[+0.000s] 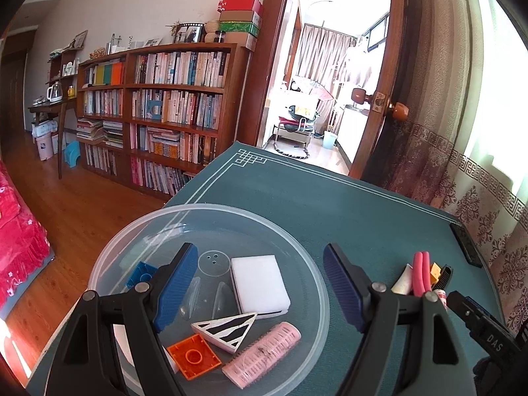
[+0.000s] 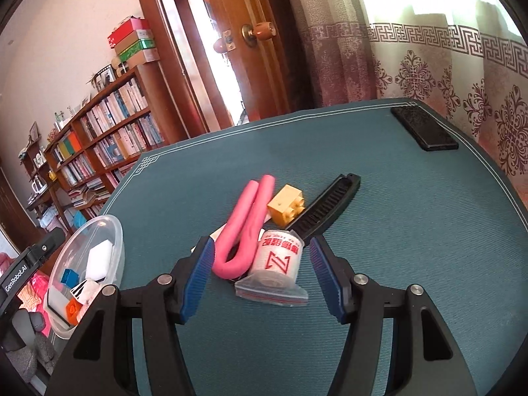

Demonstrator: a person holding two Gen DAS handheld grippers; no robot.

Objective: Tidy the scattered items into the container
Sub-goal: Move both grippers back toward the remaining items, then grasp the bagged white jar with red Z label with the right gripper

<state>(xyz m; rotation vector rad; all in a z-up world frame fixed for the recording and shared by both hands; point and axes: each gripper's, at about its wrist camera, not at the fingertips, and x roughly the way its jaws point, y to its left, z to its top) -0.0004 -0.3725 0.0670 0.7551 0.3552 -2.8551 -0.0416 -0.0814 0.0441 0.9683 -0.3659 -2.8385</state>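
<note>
The left tongs (image 1: 257,290) stand wide with nothing between the blue pads, hanging over the clear round container (image 1: 211,211) in the lower middle of the left wrist view. One pad sits above the container's left half, the other over its right rim. Inside lie a white sponge block (image 1: 259,283), a zebra-striped wedge (image 1: 227,328), a pink hair roller (image 1: 262,351), an orange building brick (image 1: 194,356) and a blue brick (image 1: 142,272).

The right tongs (image 2: 260,275) are also spread wide and hold nothing. Between the pads, low in the right wrist view, rests a small white roll with red print in a zip bag (image 2: 275,270). Touching it on the left is a bent pink foam curler (image 2: 246,227). Just beyond, toward the centre of the frame, sit a yellow brick (image 2: 285,209) and a black comb (image 2: 325,206) lying at a slant, its near end touching the bagged roll. These four things are still scattered in a close cluster on the teal worktop (image 2: 396,264), outside the container, which shows at the lower left edge of this view.

A black phone-like slab (image 2: 424,128) lies near the worktop's far right corner, well apart from the cluster. A bookshelf (image 1: 158,99) fills the left of the left wrist view, an open door (image 2: 250,66) the upper middle of the right wrist view.
</note>
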